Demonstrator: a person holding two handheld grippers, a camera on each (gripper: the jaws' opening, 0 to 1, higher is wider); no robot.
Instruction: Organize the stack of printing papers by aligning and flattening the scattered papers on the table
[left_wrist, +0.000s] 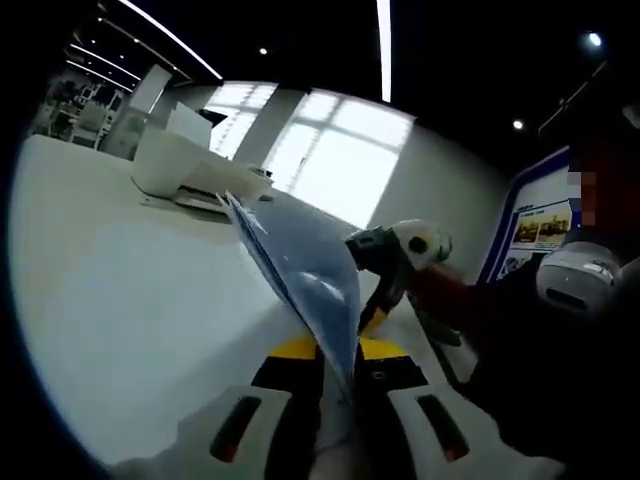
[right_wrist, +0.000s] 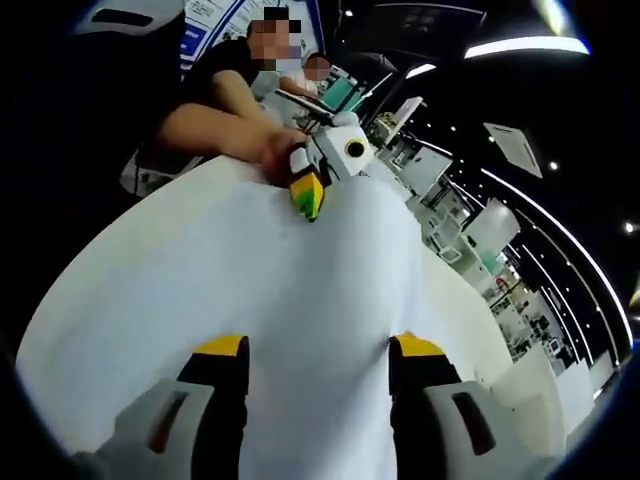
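A stack of white printing papers (left_wrist: 300, 260) stands edge-on in the left gripper view, rising up and to the left from my left gripper (left_wrist: 340, 365), which is shut on its near edge. The white table (left_wrist: 120, 300) lies below it. My right gripper (left_wrist: 385, 300) comes in from the right and reaches the papers' far side. In the right gripper view the papers (right_wrist: 300, 280) show their broad face, bowed, and fill the gap between the jaws of my right gripper (right_wrist: 315, 350), which stand wide apart. My left gripper (right_wrist: 315, 185) holds the papers' far edge there.
A white printer (left_wrist: 185, 165) sits on the table at the far side, near bright windows. The person's arm (right_wrist: 215, 120) and dark clothes (left_wrist: 560, 330) are close behind the grippers. Desks and equipment (right_wrist: 440, 220) stand further off.
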